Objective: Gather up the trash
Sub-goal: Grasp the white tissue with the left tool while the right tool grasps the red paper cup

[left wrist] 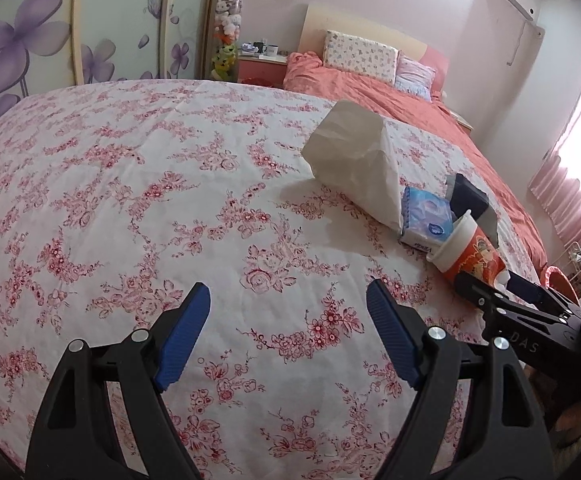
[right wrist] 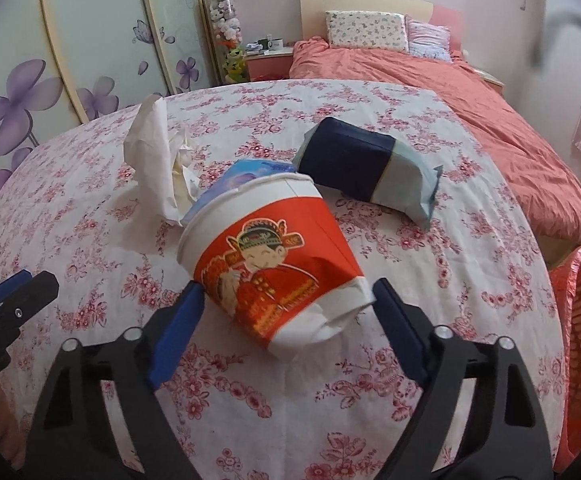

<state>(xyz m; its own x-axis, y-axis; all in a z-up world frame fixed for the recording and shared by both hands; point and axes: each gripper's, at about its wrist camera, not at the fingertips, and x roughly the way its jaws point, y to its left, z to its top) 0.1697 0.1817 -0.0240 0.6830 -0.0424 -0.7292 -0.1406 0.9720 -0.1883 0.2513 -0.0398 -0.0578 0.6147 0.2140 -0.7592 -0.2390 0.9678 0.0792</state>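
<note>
Both cameras ride on the handheld grippers, looking forward and steeply down along their own blue fingers onto the floral bedspread (left wrist: 138,168). The left wrist view sits low over bare cloth, with the paper cup (left wrist: 472,252) well off to its right. The right wrist view is much closer in, the same cup (right wrist: 266,256) filling its centre just ahead of its fingers. Both views share the crumpled tissue (left wrist: 354,156), the dark packet (right wrist: 364,164), the far pillows and the flowered wardrobe doors (right wrist: 30,92). Each lens catches the other gripper at its edge.
</note>
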